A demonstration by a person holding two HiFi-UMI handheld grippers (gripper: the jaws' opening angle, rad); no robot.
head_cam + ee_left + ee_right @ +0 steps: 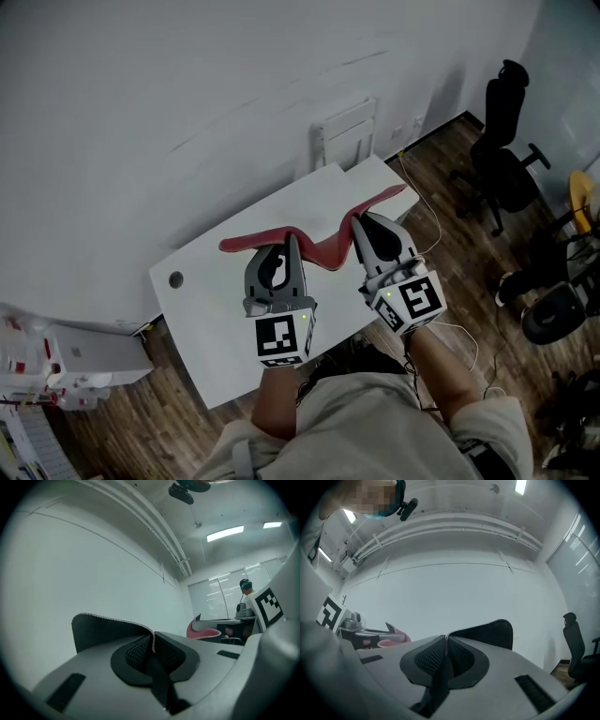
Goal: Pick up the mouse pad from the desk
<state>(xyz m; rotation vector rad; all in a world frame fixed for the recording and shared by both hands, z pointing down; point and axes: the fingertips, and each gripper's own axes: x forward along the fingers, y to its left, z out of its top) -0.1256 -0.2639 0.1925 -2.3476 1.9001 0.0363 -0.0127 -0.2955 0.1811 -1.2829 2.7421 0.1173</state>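
A long red mouse pad (pixel 323 246) with a black underside hangs lifted above the white desk (pixel 220 319), sagging in a wave between my two grippers. My left gripper (pixel 288 242) is shut on the pad's near edge toward its left end. In the left gripper view the pad's dark underside and stitched edge (pixel 105 627) stand up out of the shut left gripper (pixel 152 641). My right gripper (pixel 356 221) is shut on the pad near its right part. The right gripper view shows the pad (pixel 487 632) pinched in the right gripper (pixel 446 644).
A white chair back (pixel 345 131) stands against the wall behind the desk. Black office chairs (pixel 504 155) stand on the wood floor at the right, with a cable (pixel 427 211) trailing by the desk's right end. A white cabinet (pixel 80 356) sits at the left.
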